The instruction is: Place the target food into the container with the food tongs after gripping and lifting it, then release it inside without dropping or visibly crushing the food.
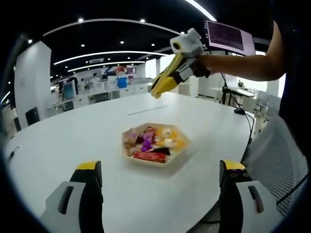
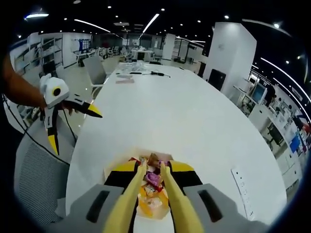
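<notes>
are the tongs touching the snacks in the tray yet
Apart. In the left gripper view the tongs, in the right gripper, hang high above the tray of snacks.

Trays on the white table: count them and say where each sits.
1. The tray of wrapped sweets sits near the table's close edge, under the right gripper's tongs. None seem hidden.

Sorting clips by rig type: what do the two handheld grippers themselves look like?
The left gripper has a white body, a round black lens and dark jaws with yellow tips. The right gripper is white too and carries long yellow tongs. The person's forearm is bare.
</notes>
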